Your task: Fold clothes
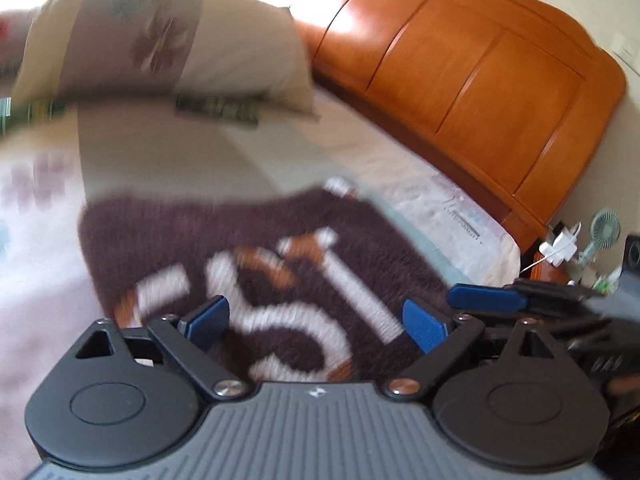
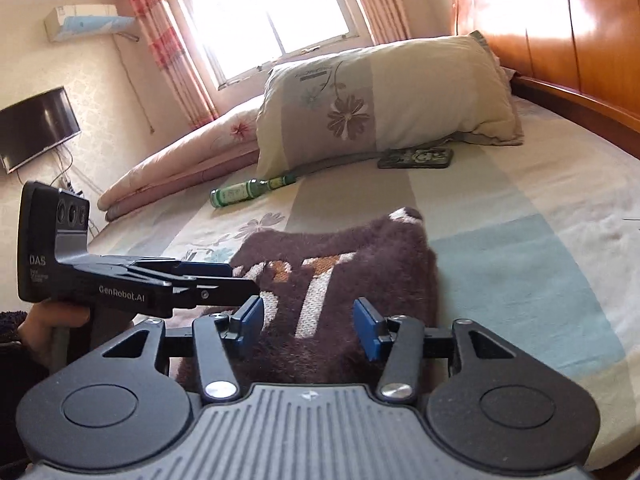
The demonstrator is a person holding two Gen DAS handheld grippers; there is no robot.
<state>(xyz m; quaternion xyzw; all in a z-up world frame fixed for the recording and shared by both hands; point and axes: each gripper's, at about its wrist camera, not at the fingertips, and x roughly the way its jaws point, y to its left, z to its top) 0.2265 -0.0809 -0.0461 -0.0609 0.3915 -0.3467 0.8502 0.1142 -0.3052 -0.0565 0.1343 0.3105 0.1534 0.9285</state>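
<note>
Sweater [image 2: 344, 280] lies soft and fluffy mid-bed; both the left gripper [image 1: 316, 322] and right gripper [image 2: 308, 328] hover released — pinch its near corners.

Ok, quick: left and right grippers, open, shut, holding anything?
Left gripper: open, empty, over the fuzzy brown lettered sweater.
Right gripper: open, empty.

sweater [image 2: 340, 280]: brown, white-orange lettering | pillow [image 2: 384, 108]: cream-grey floral | headboard [image 1: 460, 60]: orange wood
</note>
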